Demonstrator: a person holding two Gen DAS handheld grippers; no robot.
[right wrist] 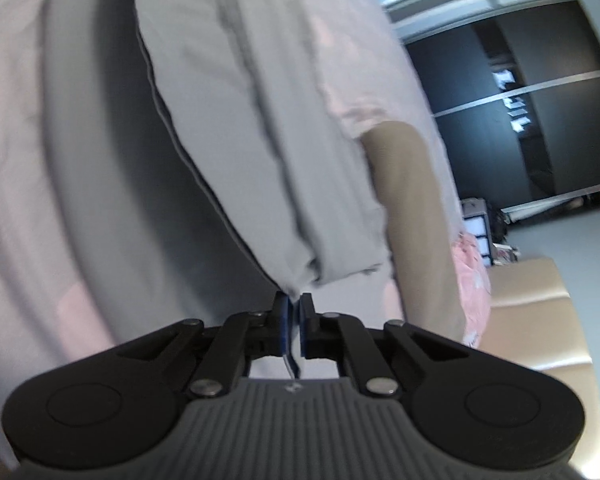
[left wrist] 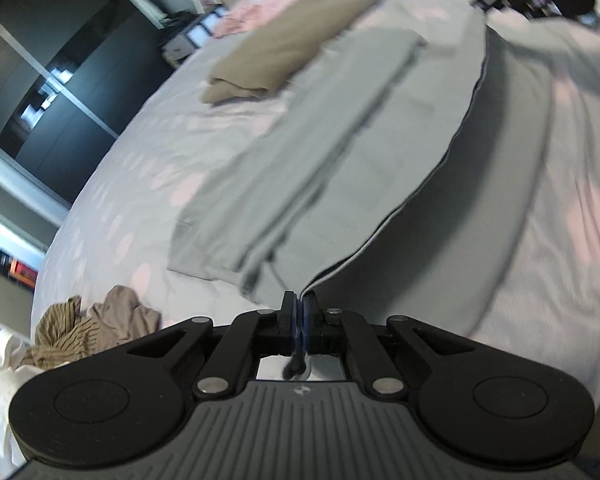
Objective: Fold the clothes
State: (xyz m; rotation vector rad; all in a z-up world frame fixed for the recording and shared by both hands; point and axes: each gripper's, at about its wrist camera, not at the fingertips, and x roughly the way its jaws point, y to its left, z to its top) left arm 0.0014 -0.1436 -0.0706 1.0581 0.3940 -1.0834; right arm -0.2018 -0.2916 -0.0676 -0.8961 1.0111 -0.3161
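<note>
Mid-fold on the bed (left wrist: 148, 168): your left tongs (left wrist: 299, 303) and right tongs (right wrist: 294, 305) each pinch the grey garment's (left wrist: 300, 152) edge; one tan garment (left wrist: 296, 36) lies folded, a crumpled heap (left wrist: 96, 324) waits.

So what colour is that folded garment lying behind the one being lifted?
Tan folded garment, clearest in the left wrist view.

Bed (left wrist: 148, 184) w/ pale grey cover, faint pink spots. Grey garment (left wrist: 284, 152) lies lengthwise on mid-bed, long fold down its middle; one edge raised off the cover. Folded tan garment (left wrist: 292, 36) just beside it, toward the far end. Pink fabric (left wrist: 260, 4) at far end, touching the tan one. Crumpled brown striped cloth (left wrist: 88, 328) at near edge.
</note>
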